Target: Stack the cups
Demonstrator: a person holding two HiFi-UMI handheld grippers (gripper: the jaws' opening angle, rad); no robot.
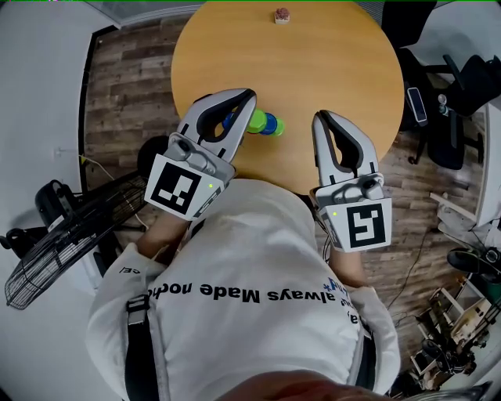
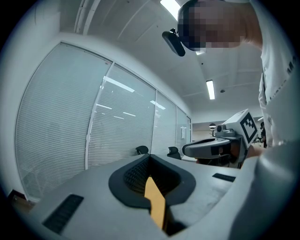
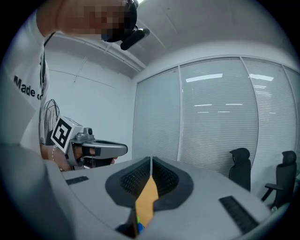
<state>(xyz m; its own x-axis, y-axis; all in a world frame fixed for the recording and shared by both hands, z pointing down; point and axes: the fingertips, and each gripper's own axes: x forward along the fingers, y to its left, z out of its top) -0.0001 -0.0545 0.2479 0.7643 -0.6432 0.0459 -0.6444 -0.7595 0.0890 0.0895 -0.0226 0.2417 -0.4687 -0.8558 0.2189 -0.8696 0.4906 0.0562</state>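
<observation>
Here the cups (image 1: pixel 262 123), green and blue and seemingly pushed into one another, lie on their side on the round wooden desk (image 1: pixel 329 70). They sit just beside the tip of the left tool (image 1: pixel 248 95), on its right, and between the two tools, well closer to the left one. The left tool's jaws are pressed together with nothing between them, and only the desk's orange shows through the slit behind the tips. The right tool (image 1: pixel 322 117) is likewise pressed together and pinches nothing; a sliver of green and blue shows low in its slit. Far beyond both tools, a small brownish object (image 1: pixel 282 16) stands near the desk's far edge.
</observation>
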